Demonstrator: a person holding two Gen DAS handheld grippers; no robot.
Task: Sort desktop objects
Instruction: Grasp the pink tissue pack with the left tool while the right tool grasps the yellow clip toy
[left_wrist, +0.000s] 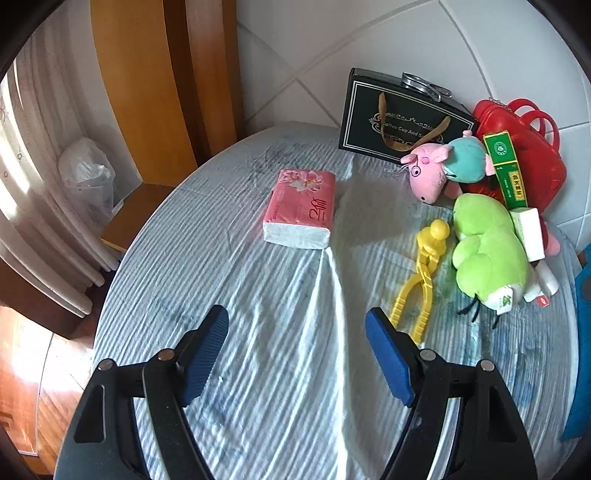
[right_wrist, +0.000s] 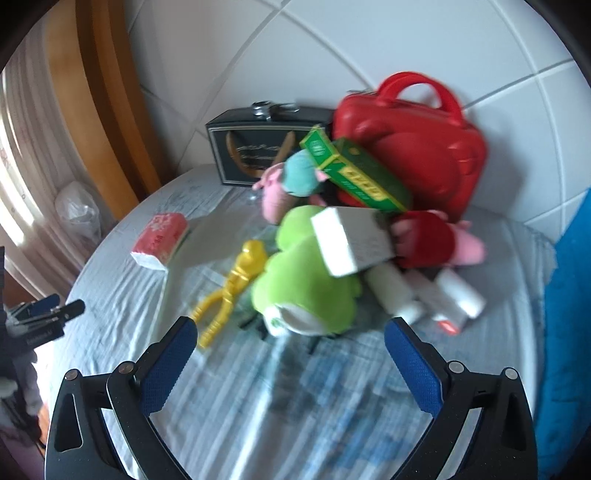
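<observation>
Both tools empty over the surface, heap of things ahead.

Landmark: green plush toy (right_wrist: 306, 280). Right tool (right_wrist: 291, 356), jaws apart, nothing between, hangs just short of it, nearer than the left tool (left_wrist: 297, 345), also agape and empty. Yellow tongs toy (left_wrist: 421, 273) lies beside the plush, long axis running toward the left tool.

Black grippers (left_wrist: 297, 328), ribbed blue pads (right_wrist: 164, 373), silver screws.

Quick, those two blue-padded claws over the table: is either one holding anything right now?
Left hand-held gripper: open, holding nothing.
Right hand-held gripper: open, holding nothing.
</observation>
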